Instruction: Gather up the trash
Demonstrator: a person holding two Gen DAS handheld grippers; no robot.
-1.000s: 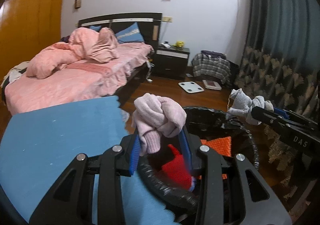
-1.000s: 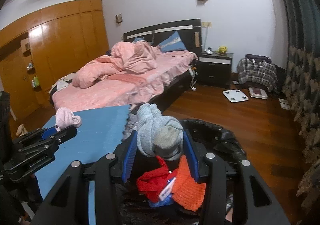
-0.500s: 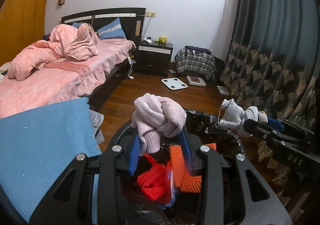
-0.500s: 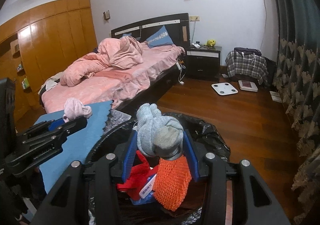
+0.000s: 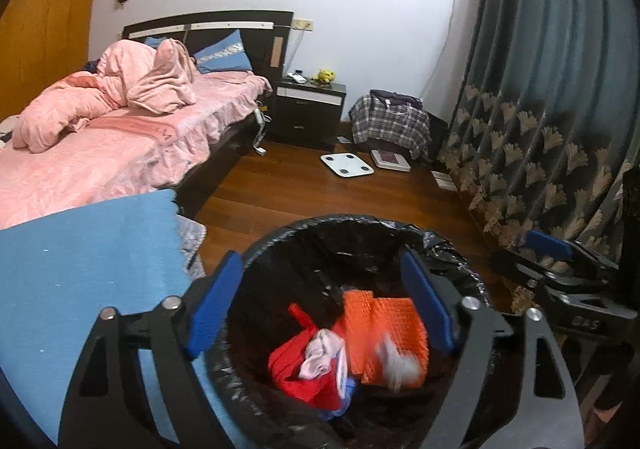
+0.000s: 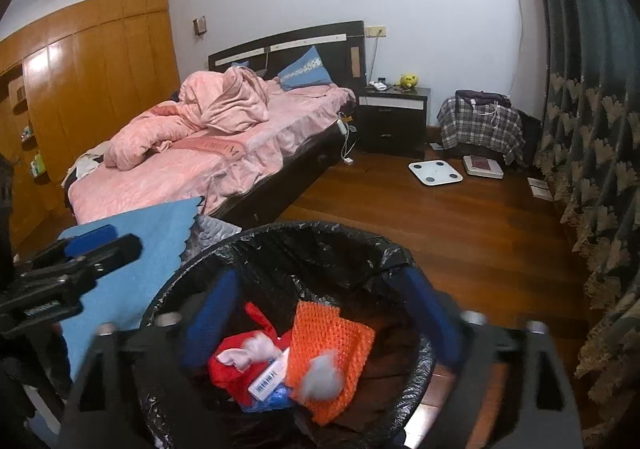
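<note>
A bin lined with a black bag (image 5: 360,221) (image 6: 300,229) stands right below both grippers. My left gripper (image 5: 320,305) hangs over it, jaws opening, with nothing between the blue pads. The pink sock ball (image 5: 320,353) (image 6: 252,349) lies inside on a red bag (image 5: 292,373), beside an orange mesh piece (image 5: 384,325). My right gripper (image 6: 320,313), blurred, also has its jaws opening and nothing between them. The grey sock ball (image 6: 322,375) (image 5: 396,363) is a blur on the orange mesh. Each gripper shows in the other's view: right gripper (image 5: 528,253), left gripper (image 6: 116,243).
A blue mat (image 5: 88,261) lies left of the bin, with a pink bed (image 5: 120,153) behind it. On the wood floor beyond are a white scale (image 5: 347,165), a dark nightstand (image 5: 310,113) and a checked bag (image 5: 390,123). A dark curtain (image 5: 560,109) hangs along the right.
Both grippers have opened. The pink sock ball has dropped from the left one and the grey sock ball from the right one into the bin. Both grippers moved further over the bin.
</note>
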